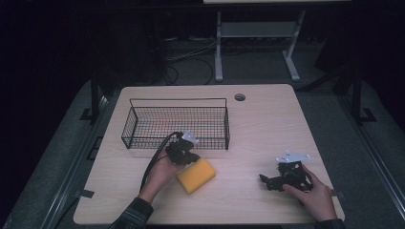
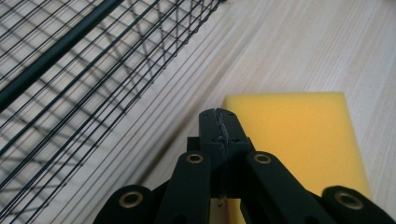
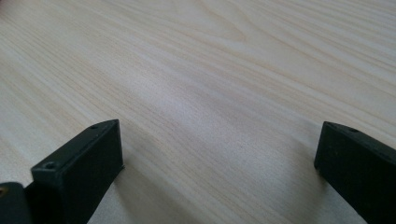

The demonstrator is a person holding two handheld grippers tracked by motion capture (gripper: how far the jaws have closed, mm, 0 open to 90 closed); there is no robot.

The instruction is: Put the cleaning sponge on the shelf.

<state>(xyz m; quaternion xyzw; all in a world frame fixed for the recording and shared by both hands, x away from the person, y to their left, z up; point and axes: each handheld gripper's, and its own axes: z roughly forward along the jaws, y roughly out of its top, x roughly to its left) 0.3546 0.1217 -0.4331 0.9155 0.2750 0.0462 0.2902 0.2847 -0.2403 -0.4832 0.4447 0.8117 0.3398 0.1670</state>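
A yellow sponge (image 1: 196,175) lies flat on the wooden table (image 1: 267,124), just in front of the black wire basket (image 1: 176,124). My left gripper (image 1: 190,158) hovers at the sponge's near-left corner, its jaws pressed together with nothing between them. In the left gripper view the shut tips (image 2: 219,122) sit over the sponge (image 2: 299,135) edge, with the basket (image 2: 79,79) mesh to the left. My right gripper (image 1: 267,181) rests low on the table at the right, held by a hand. In the right gripper view its gripper (image 3: 219,154) stands open over bare wood.
The basket has nothing in it and stands at the table's middle left. A round cable hole (image 1: 239,97) sits near the far edge. White desk legs (image 1: 218,47) and cables lie on the dark floor beyond the table.
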